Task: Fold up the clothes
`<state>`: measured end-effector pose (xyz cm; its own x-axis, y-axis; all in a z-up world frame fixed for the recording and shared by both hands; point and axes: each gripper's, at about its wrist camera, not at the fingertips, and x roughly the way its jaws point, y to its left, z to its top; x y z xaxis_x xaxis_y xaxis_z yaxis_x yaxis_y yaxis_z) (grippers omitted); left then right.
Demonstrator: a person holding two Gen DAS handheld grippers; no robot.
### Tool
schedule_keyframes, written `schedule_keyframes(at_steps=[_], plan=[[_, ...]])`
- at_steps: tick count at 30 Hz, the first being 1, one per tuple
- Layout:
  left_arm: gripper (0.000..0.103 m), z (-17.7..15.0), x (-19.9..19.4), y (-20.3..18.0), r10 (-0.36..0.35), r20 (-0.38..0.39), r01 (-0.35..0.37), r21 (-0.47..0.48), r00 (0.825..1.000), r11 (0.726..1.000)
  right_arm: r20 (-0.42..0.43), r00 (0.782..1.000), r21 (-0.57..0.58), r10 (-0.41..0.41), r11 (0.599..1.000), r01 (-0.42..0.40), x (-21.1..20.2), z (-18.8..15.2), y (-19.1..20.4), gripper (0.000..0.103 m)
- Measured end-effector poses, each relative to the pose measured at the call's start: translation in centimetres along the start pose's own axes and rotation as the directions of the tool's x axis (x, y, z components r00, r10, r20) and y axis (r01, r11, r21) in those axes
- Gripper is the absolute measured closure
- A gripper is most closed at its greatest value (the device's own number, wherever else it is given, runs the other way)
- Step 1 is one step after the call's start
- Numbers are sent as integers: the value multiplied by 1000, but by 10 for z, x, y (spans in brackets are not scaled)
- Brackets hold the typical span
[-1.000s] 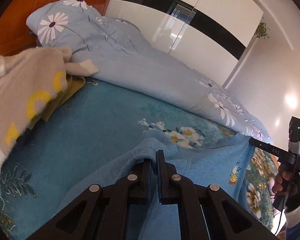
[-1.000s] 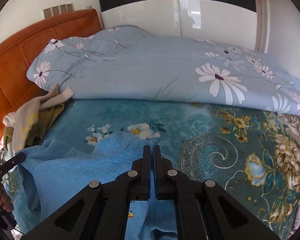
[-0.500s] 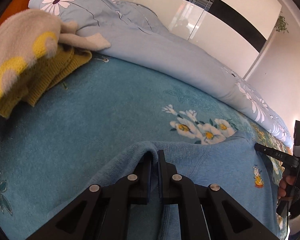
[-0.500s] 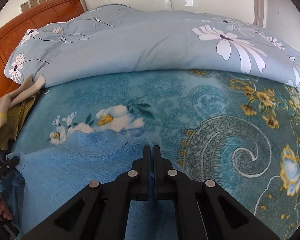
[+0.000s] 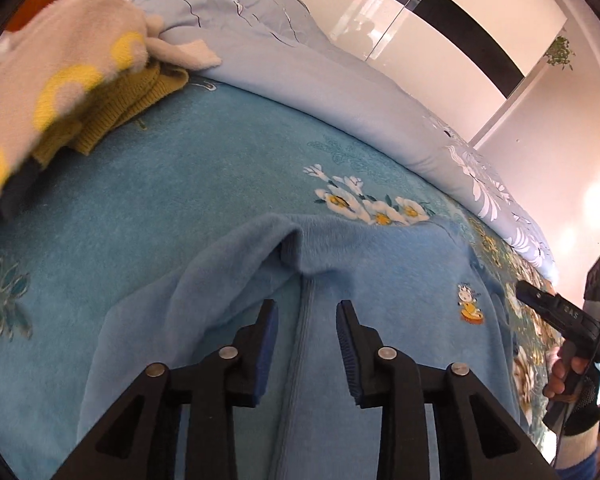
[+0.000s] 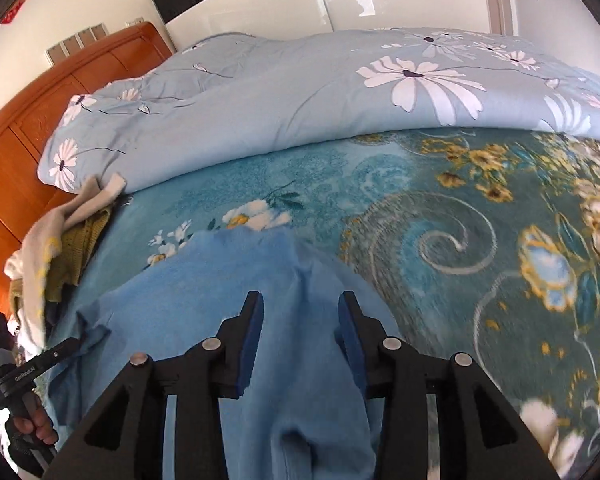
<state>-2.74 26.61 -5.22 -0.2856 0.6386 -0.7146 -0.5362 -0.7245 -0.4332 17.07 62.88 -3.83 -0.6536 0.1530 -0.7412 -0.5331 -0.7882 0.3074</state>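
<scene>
A light blue fleece garment with a small cartoon patch lies spread on the teal floral bed blanket. My left gripper is open just above the garment's left edge, where a ribbed seam runs between its fingers. My right gripper is open over the garment at its right edge. Neither holds cloth. Each gripper shows at the edge of the other's view: the right one in the left wrist view, the left one in the right wrist view.
A pile of other clothes, cream with yellow rings over an olive knit, lies at the left by the wooden headboard. A rolled pale blue flowered duvet runs along the far side. A white and black wardrobe stands behind.
Both grippers were shut on the garment's upper edge and carried it forward and down onto the blanket. Both have now opened and let it go, so it lies flat.
</scene>
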Motion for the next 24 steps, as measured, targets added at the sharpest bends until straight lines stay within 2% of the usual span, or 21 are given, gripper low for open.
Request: schedule_keyframes(at_steps=[2, 4, 7, 11, 13, 19, 22, 24], plan=[[58, -19, -25, -6, 7, 33, -6, -17, 999, 1000, 1, 1000, 50, -11, 999, 11, -36, -41, -19, 62], [54, -36, -44, -10, 5, 58, -3, -35, 998, 999, -17, 997, 119, -69, 990, 71, -65, -82, -39, 62], [53, -57, -62, -21, -5, 61, 8, -43, 998, 999, -19, 995, 264, -103, 959, 104, -100, -143, -66, 62], [52, -71, -71, -37, -37, 25, 37, -28, 999, 999, -7, 997, 376, -78, 924, 75, -127, -201, -79, 62], [52, -73, -75, -46, -38, 26, 38, -13, 999, 999, 4, 998, 370, -70, 927, 63, -134, -213, -75, 62], [52, -79, -87, -70, -44, 19, 43, 37, 999, 998, 35, 992, 350, -117, 932, 97, -130, -223, -60, 61], [52, -81, -90, -78, -33, 17, 32, 56, 999, 998, 68, 994, 355, -86, 933, 56, -129, -231, -56, 61], [52, -80, -91, -81, -24, 19, 23, 56, 1000, 998, 94, 994, 353, -50, 935, 14, -126, -234, -53, 80]])
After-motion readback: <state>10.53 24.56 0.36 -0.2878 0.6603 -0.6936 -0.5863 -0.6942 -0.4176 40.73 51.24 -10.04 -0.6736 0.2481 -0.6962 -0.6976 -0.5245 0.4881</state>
